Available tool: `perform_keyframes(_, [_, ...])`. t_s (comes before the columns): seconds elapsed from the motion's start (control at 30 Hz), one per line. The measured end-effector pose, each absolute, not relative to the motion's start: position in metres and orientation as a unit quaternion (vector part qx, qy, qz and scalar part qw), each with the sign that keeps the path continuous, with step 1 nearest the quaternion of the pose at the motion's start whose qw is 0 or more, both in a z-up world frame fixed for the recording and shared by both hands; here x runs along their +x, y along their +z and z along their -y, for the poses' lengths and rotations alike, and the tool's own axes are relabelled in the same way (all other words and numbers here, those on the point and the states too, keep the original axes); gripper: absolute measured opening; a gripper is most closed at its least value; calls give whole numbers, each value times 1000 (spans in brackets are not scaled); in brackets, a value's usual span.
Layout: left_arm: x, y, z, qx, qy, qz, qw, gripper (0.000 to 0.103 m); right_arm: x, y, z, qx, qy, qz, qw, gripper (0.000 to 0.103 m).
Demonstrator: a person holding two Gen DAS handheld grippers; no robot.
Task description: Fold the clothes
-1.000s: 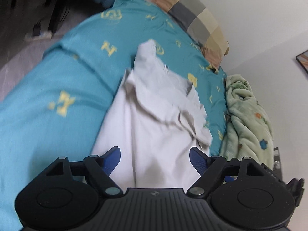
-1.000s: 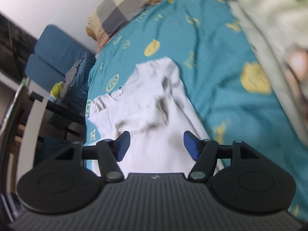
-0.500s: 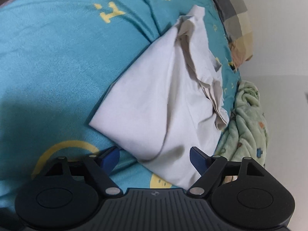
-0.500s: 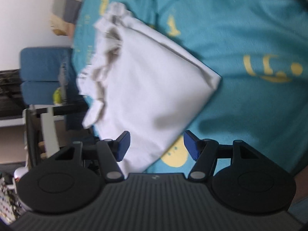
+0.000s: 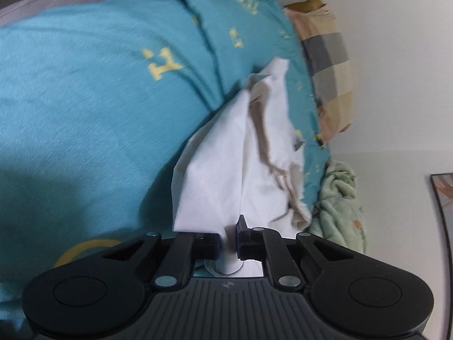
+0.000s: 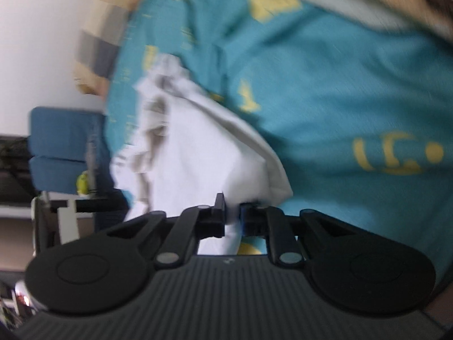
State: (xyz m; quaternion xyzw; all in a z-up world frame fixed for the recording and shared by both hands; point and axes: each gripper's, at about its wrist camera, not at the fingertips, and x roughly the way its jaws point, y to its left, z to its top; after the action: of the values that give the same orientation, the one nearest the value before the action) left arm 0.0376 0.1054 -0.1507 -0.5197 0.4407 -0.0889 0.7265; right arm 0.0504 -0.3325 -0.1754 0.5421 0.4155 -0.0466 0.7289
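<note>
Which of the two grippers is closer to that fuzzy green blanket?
Left. The left gripper, shut on the white shirt, has the green blanket just beside it; the right gripper grips the shirt's opposite corner.

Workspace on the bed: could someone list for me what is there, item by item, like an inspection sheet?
Surface: teal bedsheet with yellow prints, rumpled.
Job's things: white cotton garment, creased, lying on the sheet, its near edge pinched at two spots.
Clutter: checked beige-and-grey pillow at the wall; pale green fleece blanket bunched beside the garment.
Grippers: left gripper shut on the garment; right gripper shut on it too.
Cables: nothing seen.
Surroundings: white wall; dark-framed picture; blue upholstered chair past the bed, blurred.
</note>
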Motion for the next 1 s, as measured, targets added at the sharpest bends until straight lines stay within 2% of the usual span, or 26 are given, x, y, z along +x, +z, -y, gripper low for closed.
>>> perform_keyframes(0.27, [18, -73, -105, -510, -103, -404, 752, 6, 24, -112, 333, 513, -21, -381, 769, 11])
perform_keyframes(0.47, [-33, -32, -124, -509, -103, -392, 760, 5, -11, -69, 328, 491, -7, -365, 791, 11])
perform_keyframes(0.77, [-119, -8, -149, -516, -107, -375, 763, 5, -94, -43, 309, 478, 6, -359, 802, 11])
perform_keyframes(1.0, [-126, -11, -156, -532, -106, -374, 752, 5, -102, -34, 300, 472, 3, -353, 808, 11])
